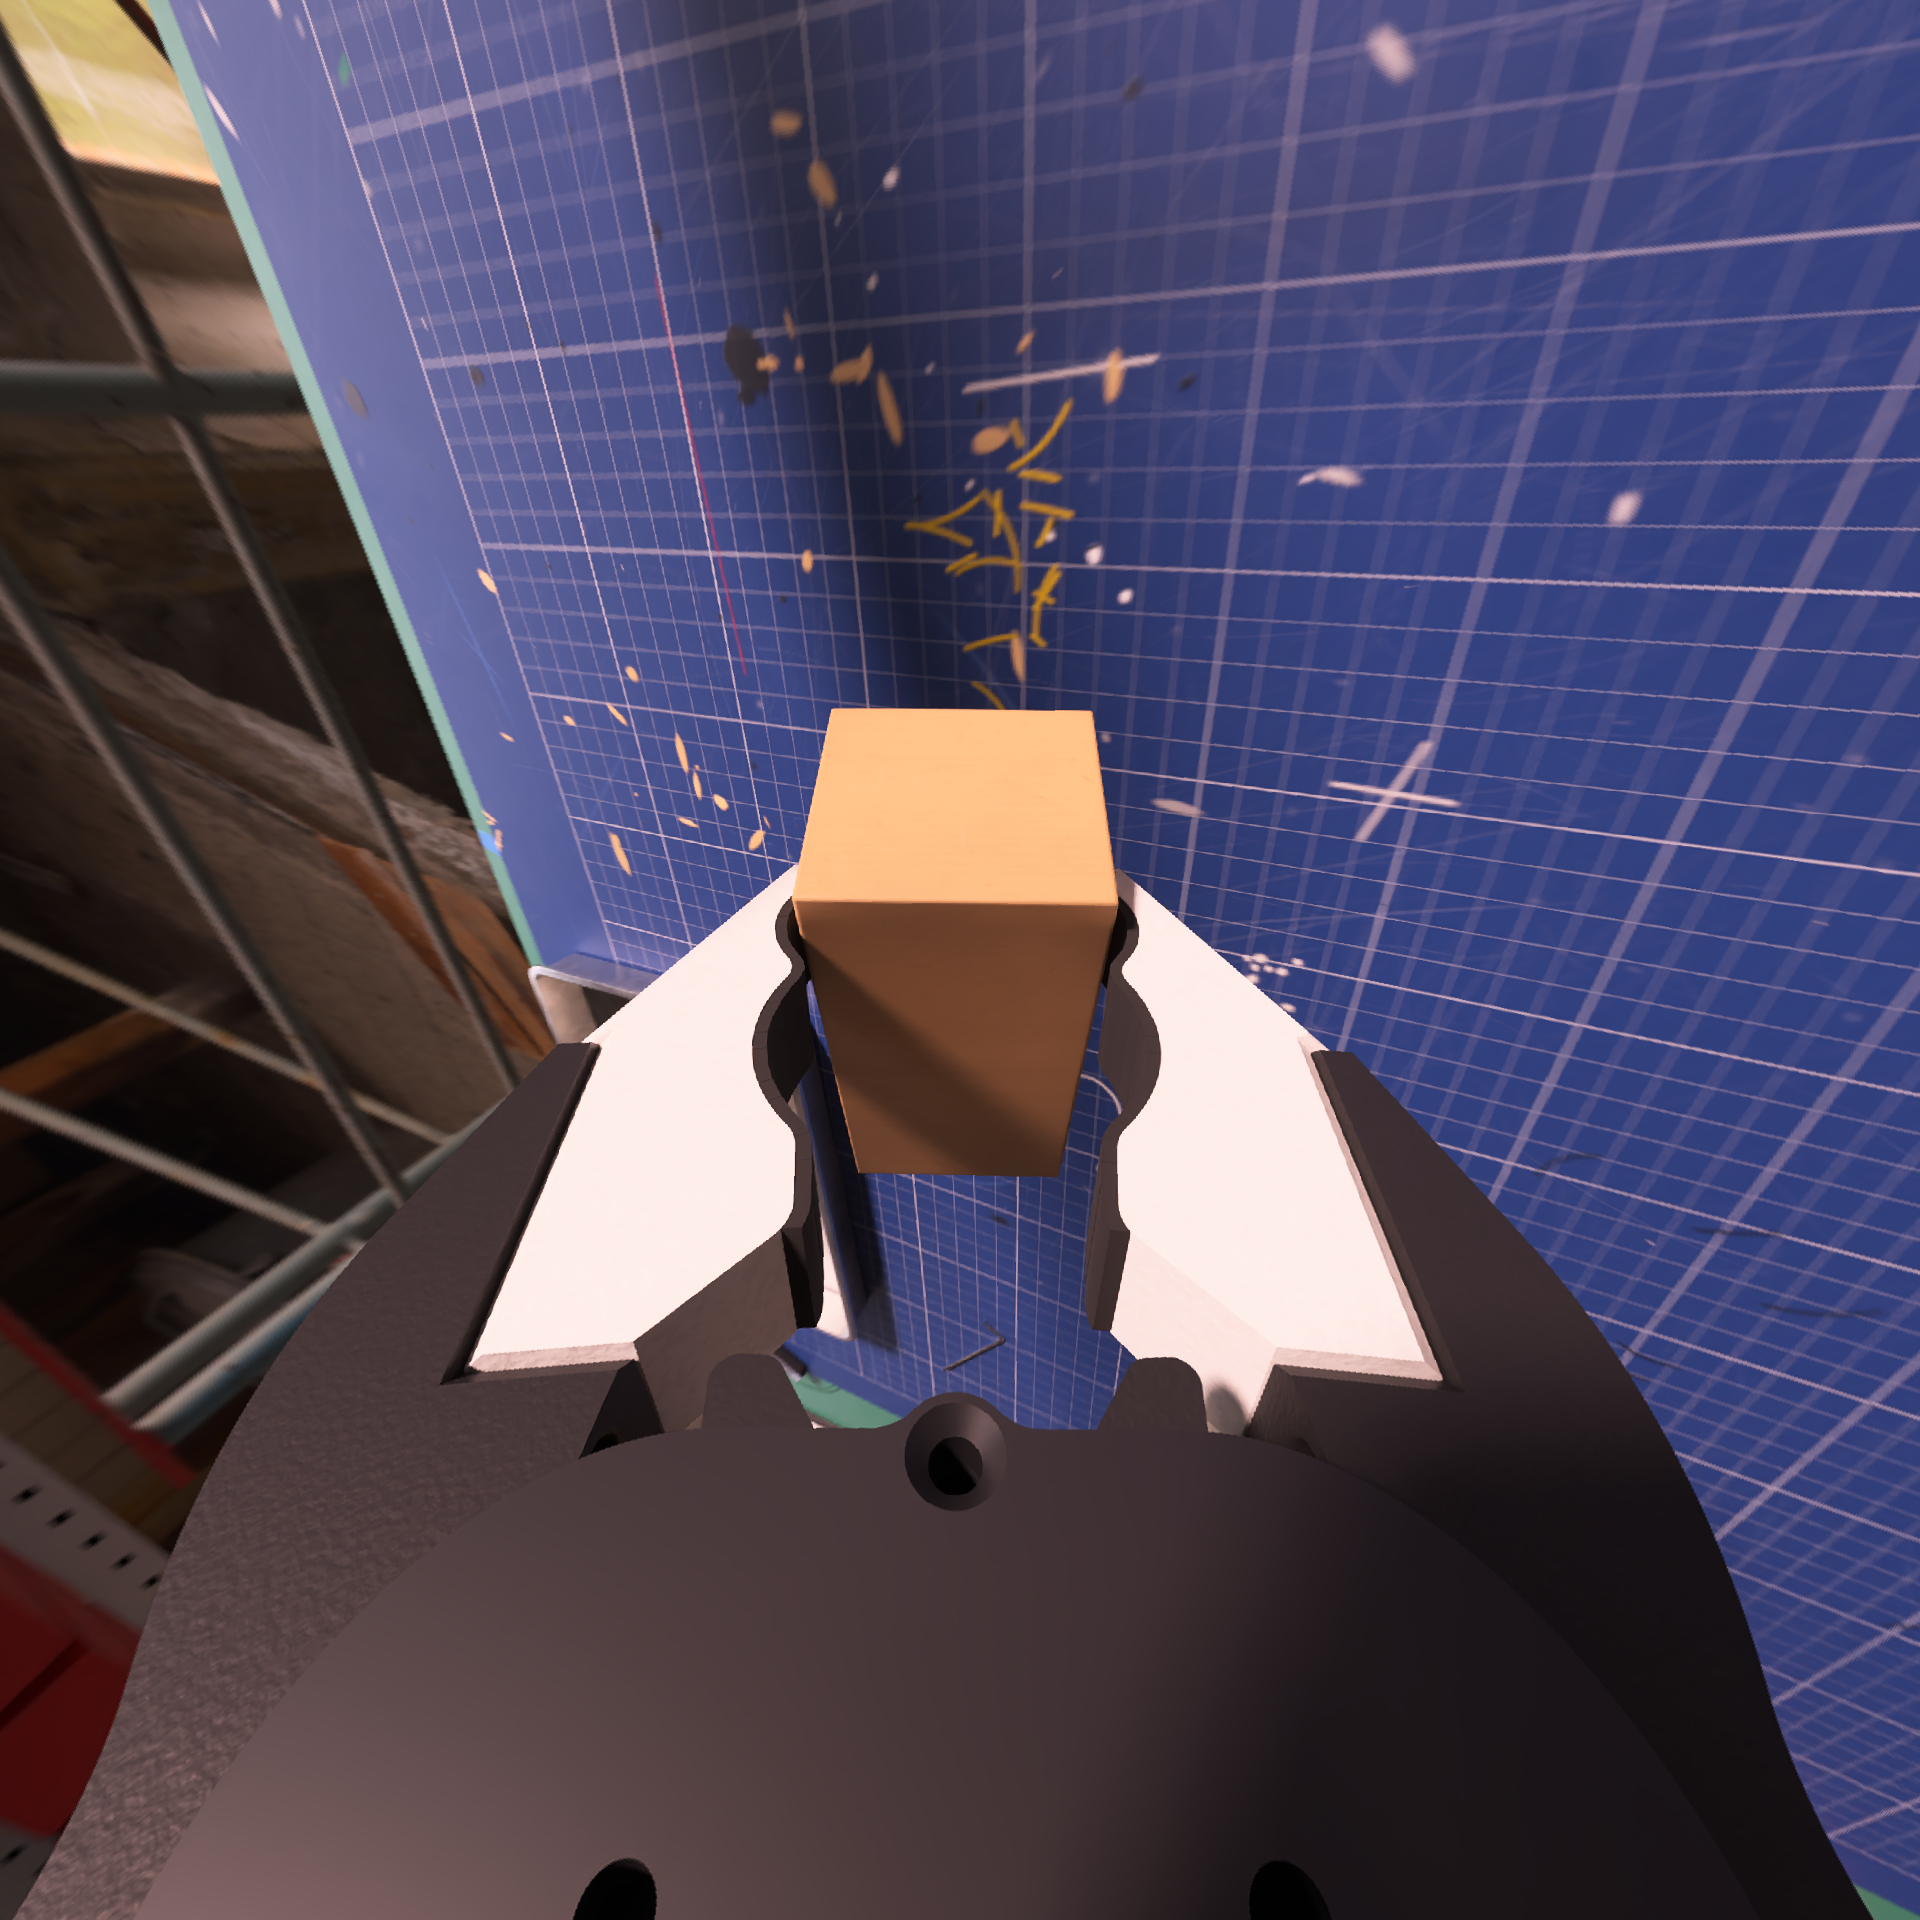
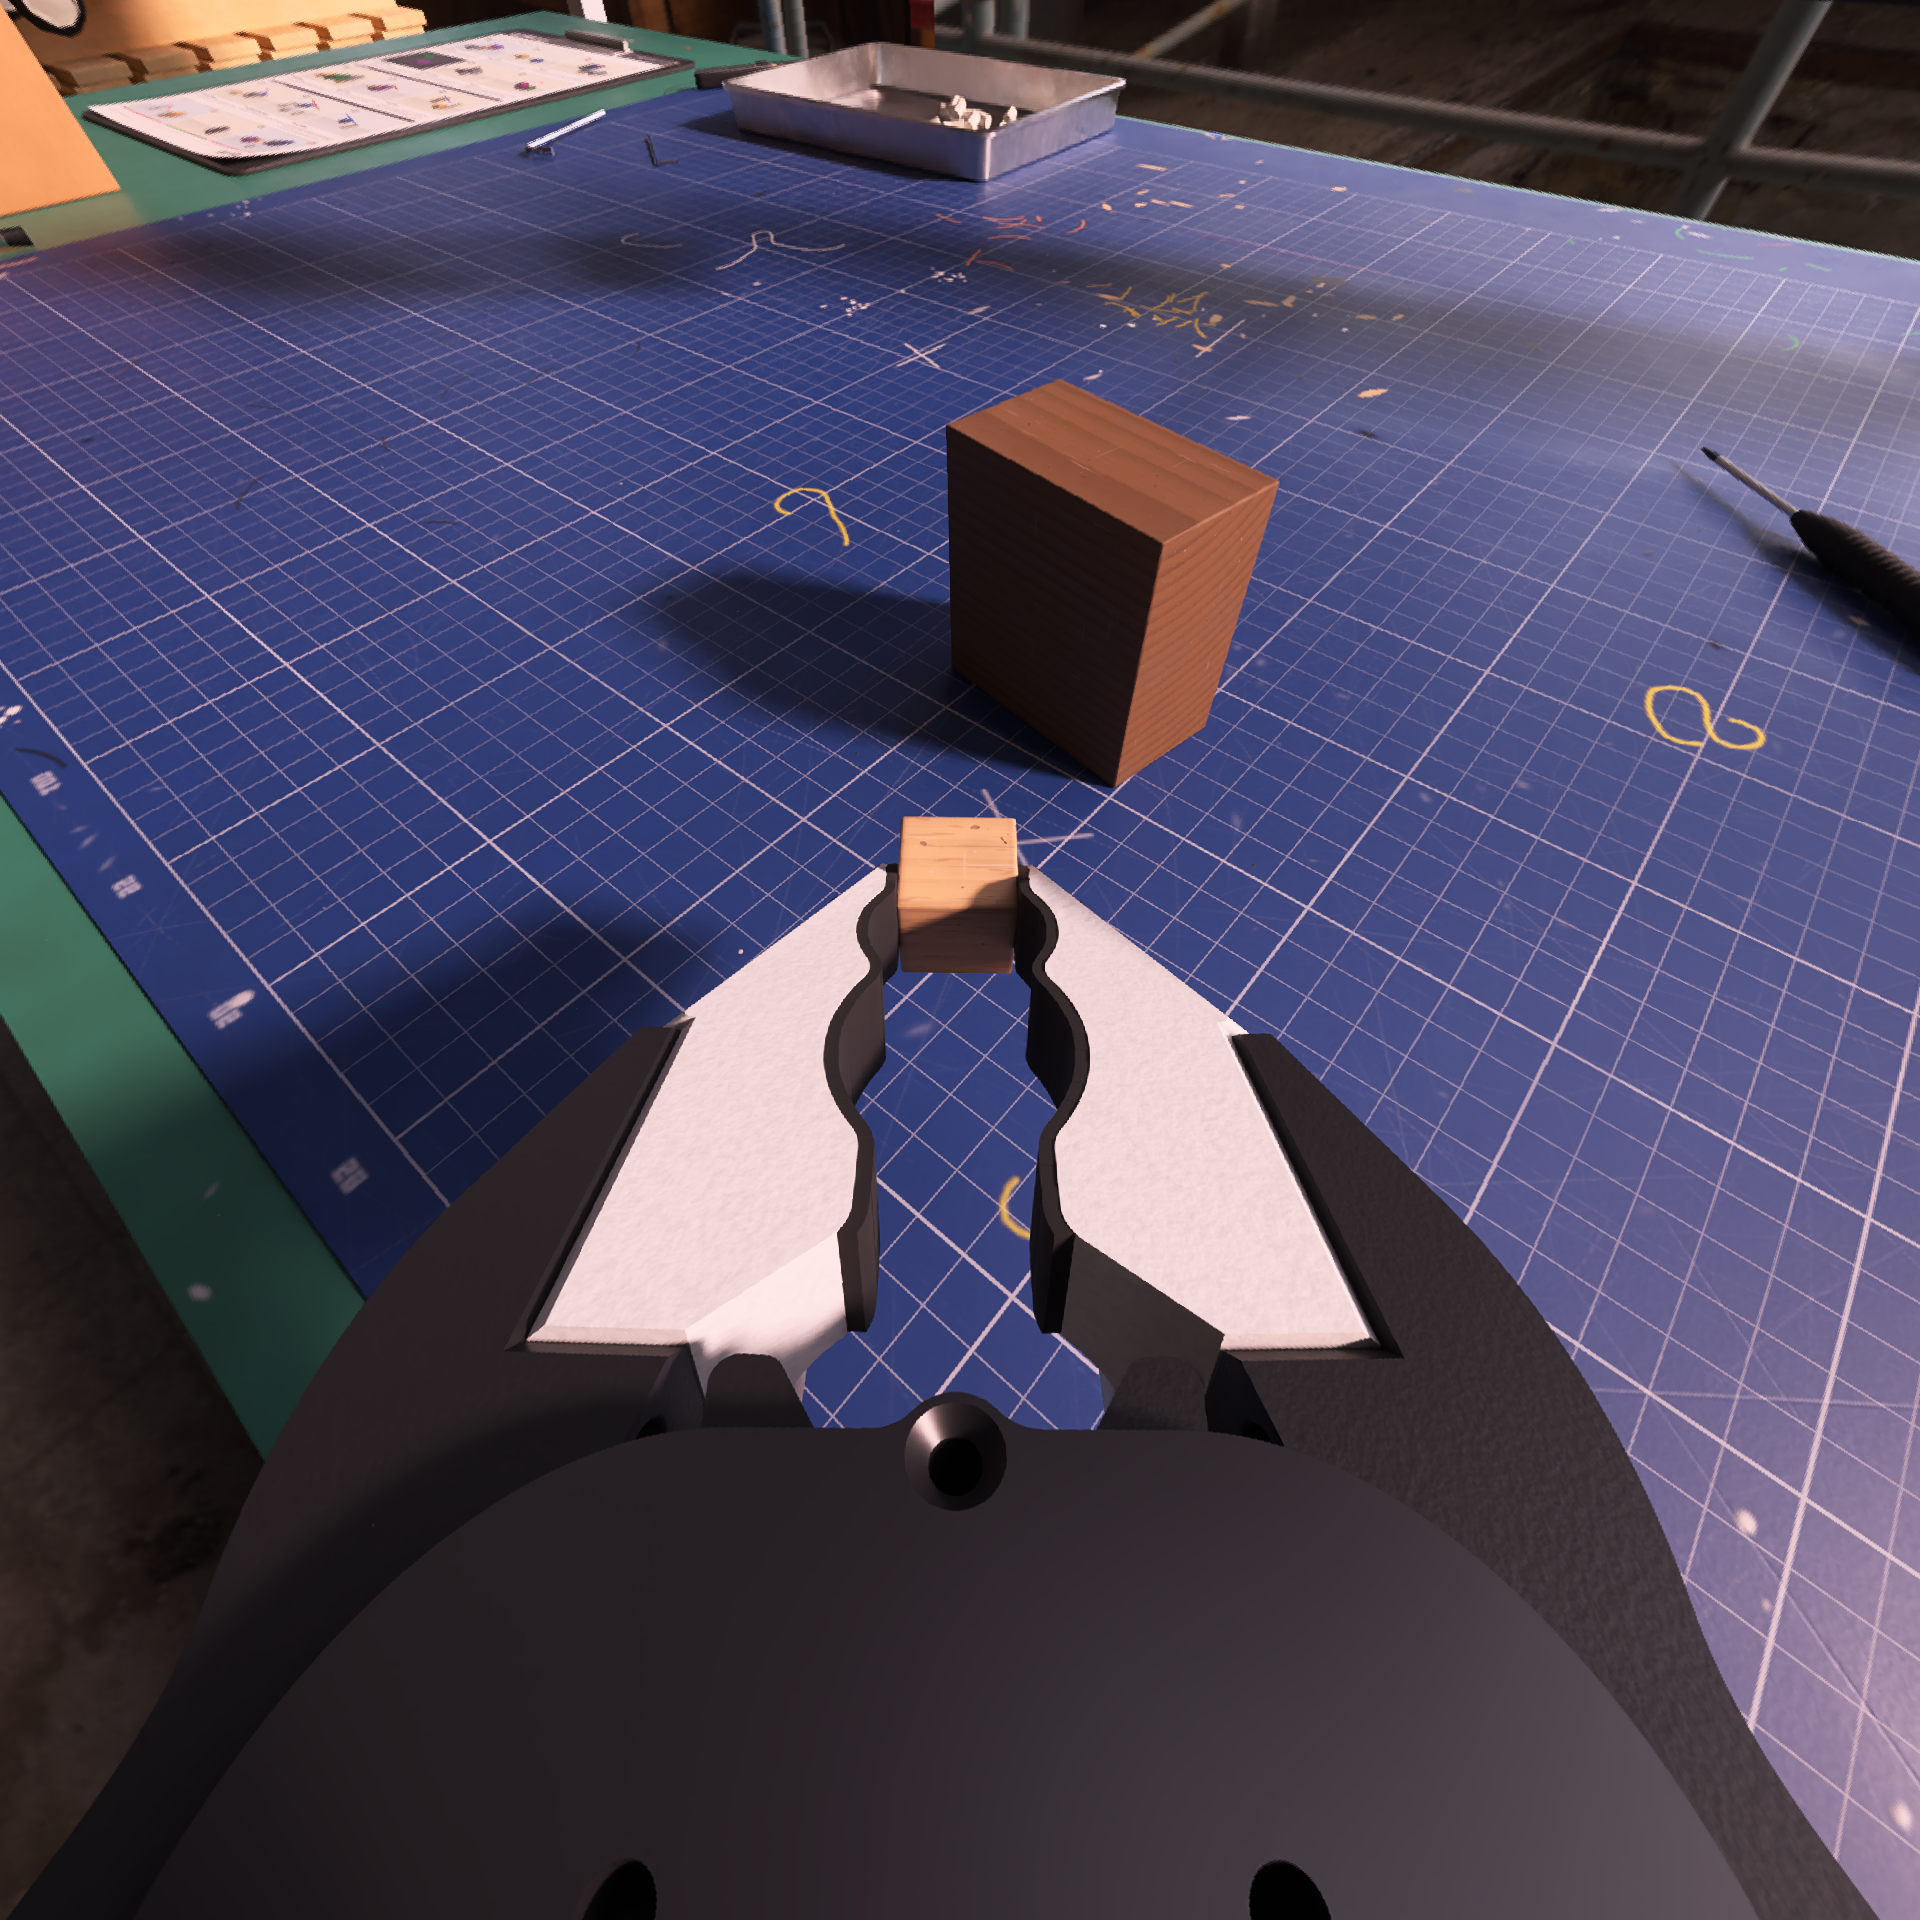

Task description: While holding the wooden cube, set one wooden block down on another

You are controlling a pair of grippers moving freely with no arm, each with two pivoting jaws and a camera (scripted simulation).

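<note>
Blue cutting mat (image 2: pixel 436 499) with white grid lines covers a green table (image 2: pixel 156 1091), and yellow scribbles and small pale flecks mark it. Dark shelves and metal bars show beyond the table edge.

In the right wrist view, the right gripper (image 2: pixel 957 914) has its jaws clamped on a small pale wooden cube (image 2: pixel 957 891). The cube sits right at the tips of the jaws and is held up off the mat. Straight ahead of the jaws, near but not touching, a big dark brown block (image 2: pixel 1091 582) stands on the mat. It casts a shadow to the left. Far ahead of the jaws, at the back edge of the mat, sits a shiny metal tray (image 2: pixel 925 109) with small white bits inside. To the left of the tray lies a clipboard (image 2: pixel 384 94) with a printed sheet. Off to the right of the jaws, a black screwdriver (image 2: pixel 1839 551) lies on the mat.

In the left wrist view, the left gripper (image 1: pixel 956 914) has its jaws clamped on a light tan block (image 1: pixel 956 935). The block is taller than the cube and sticks out past the jaw tips. It is held above the mat, and the mat fills the view ahead of the jaws. The edge of the mat runs down the left side of the jaws.
</note>
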